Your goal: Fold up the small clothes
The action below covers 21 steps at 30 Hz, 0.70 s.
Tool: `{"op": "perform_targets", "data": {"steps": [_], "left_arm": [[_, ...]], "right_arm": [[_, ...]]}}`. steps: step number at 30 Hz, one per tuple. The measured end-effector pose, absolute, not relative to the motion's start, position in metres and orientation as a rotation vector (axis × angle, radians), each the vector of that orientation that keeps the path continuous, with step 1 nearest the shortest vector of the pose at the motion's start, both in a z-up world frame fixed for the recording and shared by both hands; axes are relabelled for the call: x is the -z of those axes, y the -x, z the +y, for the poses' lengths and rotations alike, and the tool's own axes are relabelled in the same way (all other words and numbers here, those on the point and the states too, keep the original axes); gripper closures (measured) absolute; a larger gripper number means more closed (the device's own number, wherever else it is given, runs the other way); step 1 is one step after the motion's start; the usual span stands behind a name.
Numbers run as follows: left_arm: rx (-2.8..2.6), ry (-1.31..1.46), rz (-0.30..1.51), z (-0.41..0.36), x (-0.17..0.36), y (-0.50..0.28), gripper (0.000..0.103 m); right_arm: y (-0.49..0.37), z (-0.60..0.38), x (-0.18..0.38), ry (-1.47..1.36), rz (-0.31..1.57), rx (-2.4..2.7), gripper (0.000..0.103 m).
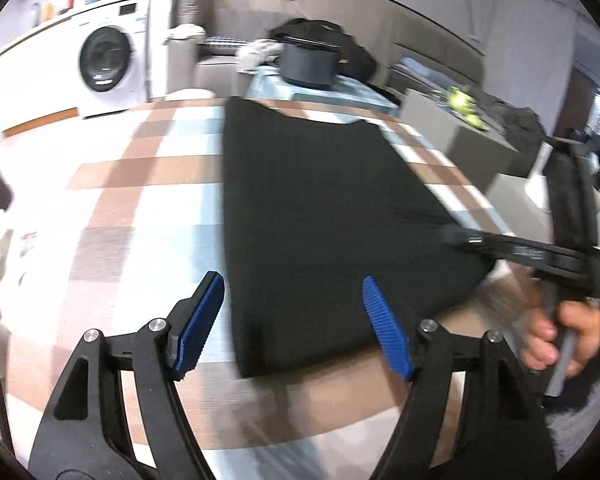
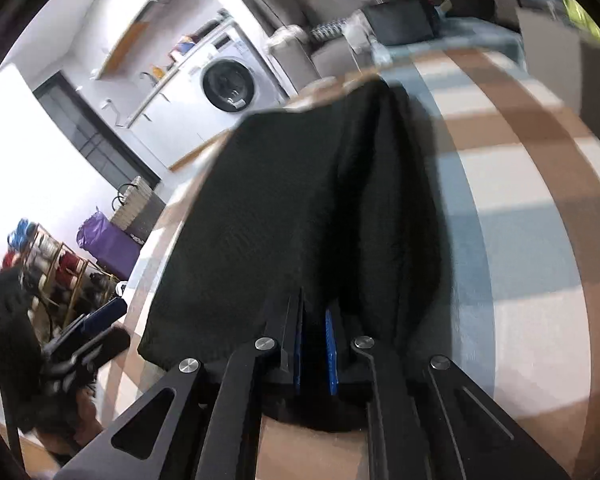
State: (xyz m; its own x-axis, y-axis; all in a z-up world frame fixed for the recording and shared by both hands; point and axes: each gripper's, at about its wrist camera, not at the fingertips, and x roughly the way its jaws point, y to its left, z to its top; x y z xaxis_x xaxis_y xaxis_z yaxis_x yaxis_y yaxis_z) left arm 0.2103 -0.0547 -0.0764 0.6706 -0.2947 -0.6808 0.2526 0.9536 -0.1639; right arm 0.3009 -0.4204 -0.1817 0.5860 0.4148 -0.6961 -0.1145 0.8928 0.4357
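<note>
Both tongs work the black garment lying on the checked desk: the left tongs stand wide apart and empty over its near edge, while the right tongs are nearly shut, pinching a raised fold of the cloth just ahead of them. Should that pinch slip or pull sideways, I judge the fold could collapse or skew, dragging the garment askew. Beyond it sit a dark pot and a washing machine, neither blocking the way.

Bright indoor light; motion blur; heavy fisheye edge distortion.
</note>
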Motion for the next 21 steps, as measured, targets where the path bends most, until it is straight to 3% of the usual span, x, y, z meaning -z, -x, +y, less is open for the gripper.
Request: {"op": "perform_targets", "data": {"steps": [3, 6, 8, 9, 11, 13, 21], "left_arm": [[0.269, 0.075, 0.775, -0.031, 0.080, -0.210, 0.033], [0.234, 0.079, 0.742, -0.013, 0.079, -0.204, 0.032], [0.224, 0.074, 0.709, -0.010, 0.075, -0.198, 0.021], [0.220, 0.075, 0.691, -0.008, 0.072, -0.194, 0.019], [0.228, 0.069, 0.644, -0.009, 0.066, -0.182, 0.014], [0.223, 0.052, 0.618, -0.018, 0.060, -0.176, 0.002], [0.219, 0.050, 0.544, -0.027, 0.051, -0.144, 0.001]], "right_arm": [[-0.297, -0.424, 0.183, -0.327, 0.884, -0.266, 0.095], [-0.294, -0.426, 0.185, -0.278, 0.884, -0.241, 0.082], [-0.283, -0.427, 0.174, -0.239, 0.836, -0.203, 0.053], [-0.276, -0.428, 0.167, -0.221, 0.801, -0.191, 0.045], [-0.263, -0.429, 0.156, -0.192, 0.750, -0.198, 0.016], [-0.252, -0.429, 0.147, -0.168, 0.729, -0.219, 0.004], [-0.199, -0.425, 0.124, -0.128, 0.559, -0.288, 0.000]]}}
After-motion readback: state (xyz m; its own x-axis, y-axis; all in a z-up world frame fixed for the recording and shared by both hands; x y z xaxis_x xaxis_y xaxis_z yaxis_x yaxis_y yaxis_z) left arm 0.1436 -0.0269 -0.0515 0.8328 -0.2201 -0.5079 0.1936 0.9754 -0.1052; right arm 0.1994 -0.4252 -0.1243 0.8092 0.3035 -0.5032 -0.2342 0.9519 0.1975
